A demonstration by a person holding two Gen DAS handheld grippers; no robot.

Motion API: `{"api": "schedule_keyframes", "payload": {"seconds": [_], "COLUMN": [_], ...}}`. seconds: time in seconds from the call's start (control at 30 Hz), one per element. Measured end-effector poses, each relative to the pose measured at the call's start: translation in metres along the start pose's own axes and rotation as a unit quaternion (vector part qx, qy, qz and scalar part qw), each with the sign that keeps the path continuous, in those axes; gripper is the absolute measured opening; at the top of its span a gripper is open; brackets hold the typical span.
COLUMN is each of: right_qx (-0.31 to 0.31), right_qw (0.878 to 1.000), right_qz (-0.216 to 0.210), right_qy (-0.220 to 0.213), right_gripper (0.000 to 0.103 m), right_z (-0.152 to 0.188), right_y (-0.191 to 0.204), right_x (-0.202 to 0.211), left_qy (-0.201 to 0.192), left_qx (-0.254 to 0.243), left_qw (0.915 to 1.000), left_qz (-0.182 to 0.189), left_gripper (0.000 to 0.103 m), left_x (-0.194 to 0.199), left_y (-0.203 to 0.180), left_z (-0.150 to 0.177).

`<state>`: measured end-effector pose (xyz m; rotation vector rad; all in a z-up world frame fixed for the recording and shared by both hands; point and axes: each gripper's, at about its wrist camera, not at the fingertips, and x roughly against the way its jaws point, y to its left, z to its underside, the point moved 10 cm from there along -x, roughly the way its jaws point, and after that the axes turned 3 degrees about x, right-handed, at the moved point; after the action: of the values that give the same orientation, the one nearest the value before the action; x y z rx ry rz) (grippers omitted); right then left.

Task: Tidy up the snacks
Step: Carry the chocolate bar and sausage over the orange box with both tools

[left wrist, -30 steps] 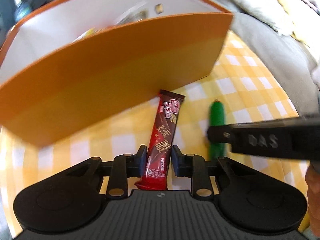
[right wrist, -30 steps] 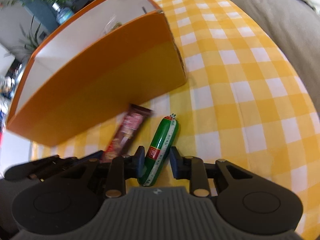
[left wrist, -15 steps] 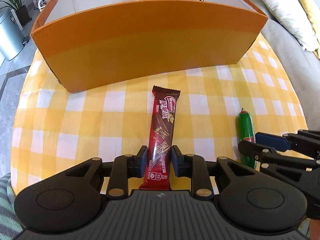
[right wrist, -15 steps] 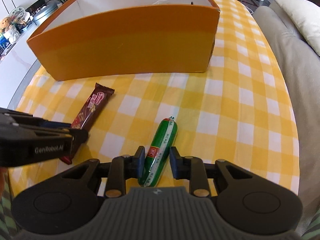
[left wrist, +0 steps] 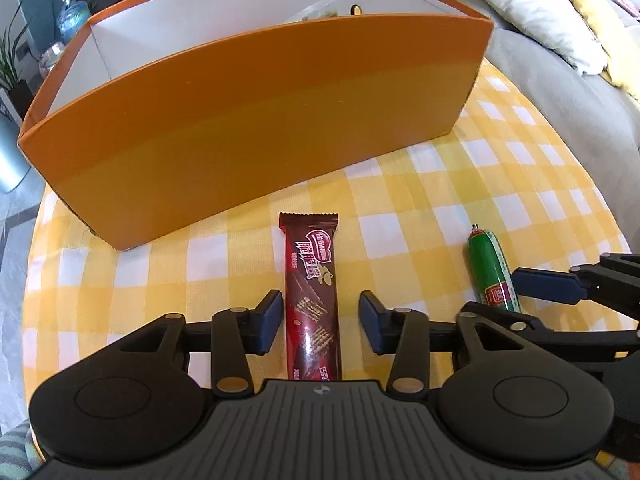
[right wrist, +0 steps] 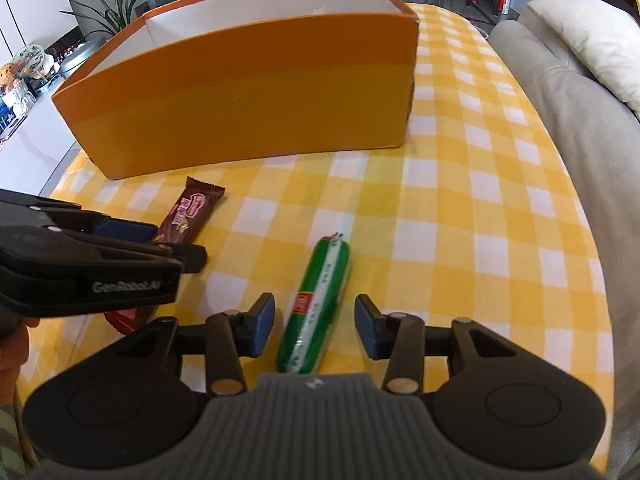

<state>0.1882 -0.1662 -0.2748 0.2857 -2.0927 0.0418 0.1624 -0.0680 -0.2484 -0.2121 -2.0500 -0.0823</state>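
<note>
A dark red chocolate bar (left wrist: 312,296) lies on the yellow checked tablecloth (left wrist: 480,200), between the fingers of my open left gripper (left wrist: 322,320), which do not touch it. A green sausage stick (right wrist: 316,312) lies between the fingers of my open right gripper (right wrist: 316,326), also untouched. The sausage also shows in the left wrist view (left wrist: 492,272), and the chocolate bar in the right wrist view (right wrist: 192,216). An orange box (left wrist: 256,120) with white inner walls and a divider stands behind both snacks, with some packets inside at the back.
A grey sofa (right wrist: 580,120) with a cream pillow (left wrist: 532,12) borders the table's right side. Plants, a water bottle and shelves stand beyond the box on the left. The left gripper (right wrist: 100,264) sits close beside the right one.
Both grippers were shut on their snacks and have now opened, leaving the chocolate bar and the sausage lying on the cloth. Both have drawn back from the box.
</note>
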Motion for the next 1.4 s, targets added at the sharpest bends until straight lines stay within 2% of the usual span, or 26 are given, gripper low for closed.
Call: {"api": "schedule_keyframes", "payload": {"seconds": [0.07, 0.13, 0.17, 0.2, 0.47, 0.7, 0.87, 1.1, 1.27, 1.4], "right_qx": [0.005, 0.012, 0.017, 0.023, 0.022, 0.022, 0.028, 0.047, 0.073, 0.093], "right_qw": [1.000, 1.000, 1.000, 1.000, 1.000, 1.000, 0.998, 0.993, 0.988, 0.985], "right_qz": [0.000, 0.004, 0.007, 0.012, 0.006, -0.004, -0.011, -0.022, -0.024, -0.025], "right_qy": [0.003, 0.003, 0.004, 0.004, 0.010, -0.010, -0.053, -0.108, -0.136, -0.147], "right_gripper": [0.040, 0.036, 0.031, 0.023, 0.021, 0.020, 0.020, 0.020, 0.020, 0.020], "right_z": [0.001, 0.001, 0.001, 0.001, 0.000, -0.015, -0.041, -0.097, -0.143, -0.177], "right_y": [0.004, 0.007, 0.007, 0.007, 0.004, 0.006, 0.009, 0.015, 0.023, 0.028], "right_x": [-0.003, -0.005, -0.005, -0.006, -0.004, 0.016, 0.044, 0.075, 0.085, 0.080], "left_qy": [-0.002, -0.003, -0.003, -0.003, -0.023, -0.058, -0.090, -0.135, -0.149, -0.145], "left_qx": [-0.005, -0.004, -0.003, 0.000, 0.020, 0.050, 0.053, 0.050, 0.042, 0.031], "left_qw": [1.0000, 1.0000, 1.0000, 1.0000, 0.9995, 0.9965, 0.9937, 0.9890, 0.9879, 0.9890], "left_qz": [-0.001, -0.001, -0.001, 0.000, 0.011, 0.033, 0.039, 0.031, 0.012, 0.001], "left_gripper": [0.041, 0.028, 0.026, 0.026, 0.025, 0.025, 0.025, 0.025, 0.025, 0.025], "left_x": [0.000, 0.001, 0.001, 0.001, 0.013, 0.055, 0.086, 0.116, 0.121, 0.112], "left_y": [-0.001, 0.000, 0.001, 0.001, 0.004, 0.008, 0.012, 0.031, 0.047, 0.058], "left_z": [0.001, 0.001, 0.001, 0.000, -0.002, -0.019, -0.043, -0.099, -0.139, -0.167]}}
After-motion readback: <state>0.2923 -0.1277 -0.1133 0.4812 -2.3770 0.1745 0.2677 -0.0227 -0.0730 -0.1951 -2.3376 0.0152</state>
